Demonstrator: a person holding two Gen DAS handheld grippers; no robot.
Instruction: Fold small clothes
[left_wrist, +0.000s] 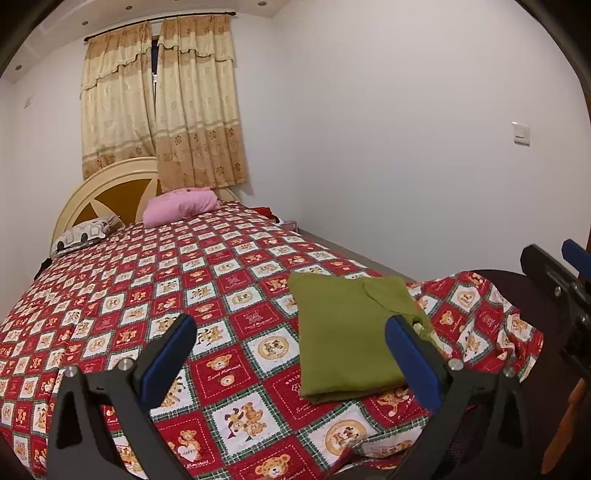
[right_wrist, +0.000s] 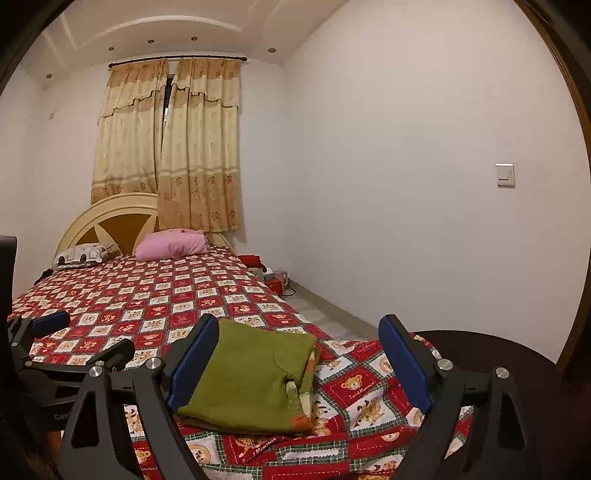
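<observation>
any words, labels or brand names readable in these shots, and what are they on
"Sweet Memories", in stitched script on the red teddy-bear squares of the bedspread, best seen in the right wrist view.
"Gen", the start of a word cut off by the frame, on the black body of the left claw.
Other squares carry lettering too small or blurred to read.
The green folded garment shows no text.

Left hand-held gripper (left_wrist: 291, 338), right hand-held gripper (right_wrist: 299, 338), black frames, 2 blue pads each, silver screws
</observation>
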